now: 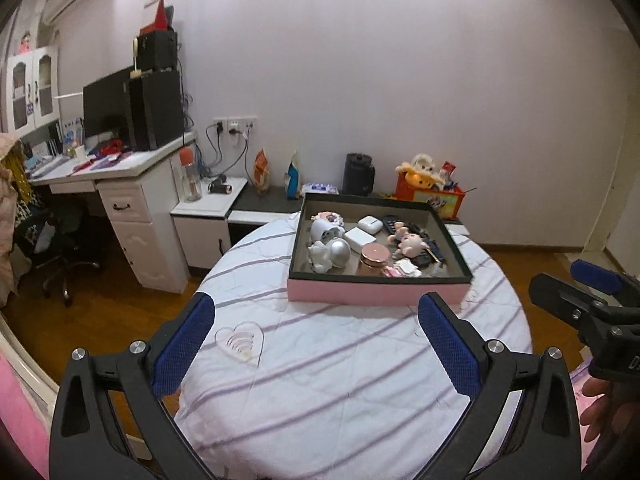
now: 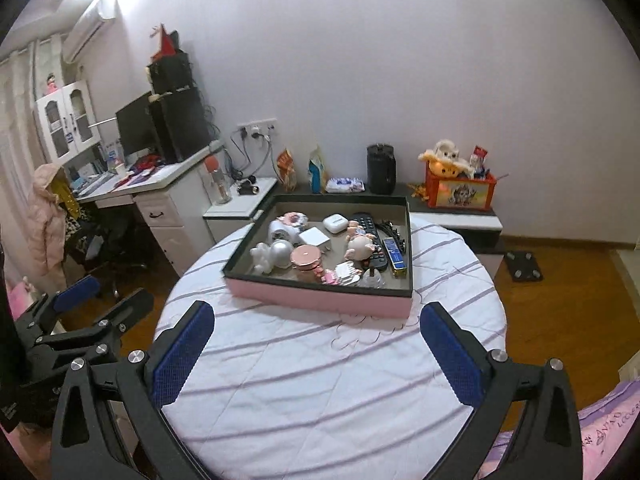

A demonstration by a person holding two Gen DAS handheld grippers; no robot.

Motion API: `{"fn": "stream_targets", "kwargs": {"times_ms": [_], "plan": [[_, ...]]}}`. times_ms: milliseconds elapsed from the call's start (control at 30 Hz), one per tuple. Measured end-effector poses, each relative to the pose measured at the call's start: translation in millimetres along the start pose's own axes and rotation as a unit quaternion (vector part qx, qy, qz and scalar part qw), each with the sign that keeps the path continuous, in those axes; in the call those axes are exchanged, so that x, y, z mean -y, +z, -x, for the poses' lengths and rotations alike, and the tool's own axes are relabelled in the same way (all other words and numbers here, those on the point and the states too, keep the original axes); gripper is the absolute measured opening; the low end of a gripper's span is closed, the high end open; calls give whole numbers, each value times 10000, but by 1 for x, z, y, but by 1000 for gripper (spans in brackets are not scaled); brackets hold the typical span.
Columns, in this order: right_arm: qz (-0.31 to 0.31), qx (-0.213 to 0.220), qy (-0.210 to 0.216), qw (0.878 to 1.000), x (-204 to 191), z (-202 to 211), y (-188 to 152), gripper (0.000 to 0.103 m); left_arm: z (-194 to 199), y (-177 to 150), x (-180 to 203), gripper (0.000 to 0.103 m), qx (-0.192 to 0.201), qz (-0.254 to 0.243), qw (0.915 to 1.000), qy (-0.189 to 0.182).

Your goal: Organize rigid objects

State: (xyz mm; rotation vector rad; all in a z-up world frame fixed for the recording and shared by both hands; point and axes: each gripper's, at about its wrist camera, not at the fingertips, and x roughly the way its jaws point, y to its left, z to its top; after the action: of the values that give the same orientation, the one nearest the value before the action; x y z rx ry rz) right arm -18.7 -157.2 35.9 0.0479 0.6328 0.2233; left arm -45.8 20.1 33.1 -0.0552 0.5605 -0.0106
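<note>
We held the left gripper (image 1: 316, 344) and the right gripper (image 2: 318, 350) spread wide and grasping nothing above the striped round table (image 1: 340, 380), our own arms cut off below both frames. On the table's far side sat the pink tray (image 2: 320, 298), crowded left to right with a white figurine (image 2: 262, 256), a silver ball (image 2: 282, 252), a rose compact (image 2: 306, 257), an earbud case (image 2: 335, 223), a pig toy (image 2: 360, 249) and a remote (image 2: 370, 240). The left wrist view hid most of that remote yet alone showed what seemed a clear heart-shaped piece (image 1: 240, 342) on the cloth.
</note>
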Motion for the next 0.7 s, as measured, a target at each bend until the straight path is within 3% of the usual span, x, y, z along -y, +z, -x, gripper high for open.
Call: {"fn": "stream_targets", "kwargs": {"times_ms": [400,700], "plan": [[134,401,-96,9991,-29,79,-29,103,82,-15,7,103,374,-113,9990,229],[123,676,-194,9974,-29,112,-37,103,112,-19,12,103,509,-178,9976,430]]}}
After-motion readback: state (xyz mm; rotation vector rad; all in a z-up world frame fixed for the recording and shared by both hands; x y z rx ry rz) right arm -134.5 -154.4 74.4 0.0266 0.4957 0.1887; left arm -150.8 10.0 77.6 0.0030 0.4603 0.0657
